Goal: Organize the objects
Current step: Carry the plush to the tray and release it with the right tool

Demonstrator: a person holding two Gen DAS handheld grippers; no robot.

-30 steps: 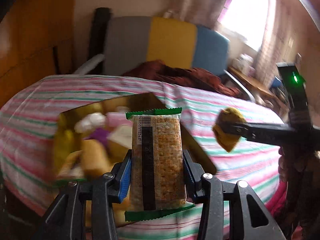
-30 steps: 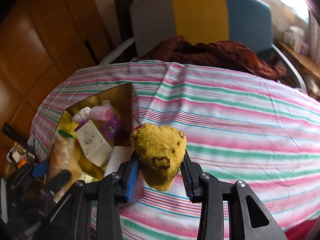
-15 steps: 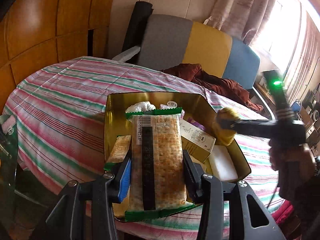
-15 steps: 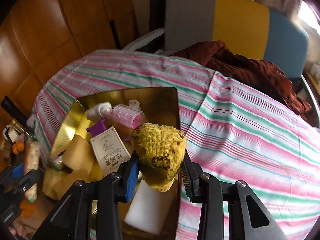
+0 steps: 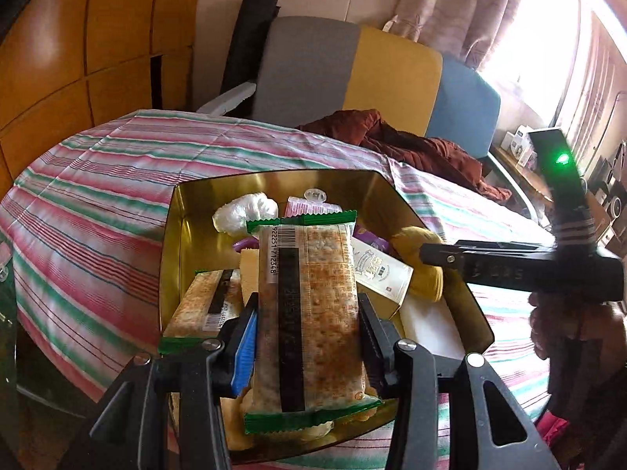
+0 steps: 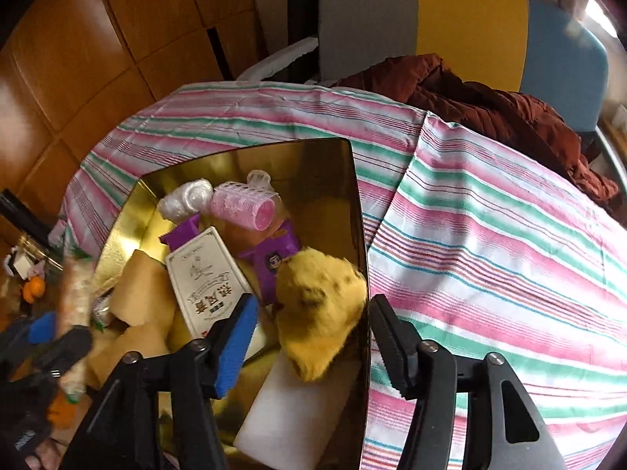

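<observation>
Over the gold tray (image 6: pixel 358 211): two hand-held grippers.
Left hand-held gripper (image 5: pixel 309 327) clenches one cracker pack (image 5: pixel 309 305); a second pack (image 5: pixel 200 301) lies in the tray. Right hand-held gripper (image 6: pixel 313 337) gapes, yellow toy (image 6: pixel 319 309) loose inside the tray.

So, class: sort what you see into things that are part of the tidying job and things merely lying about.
Part of the job: gold tray, cracker packet in the left gripper, yellow plush under the open right gripper.

Lying about: brown jacket, chair, striped cloth.
</observation>
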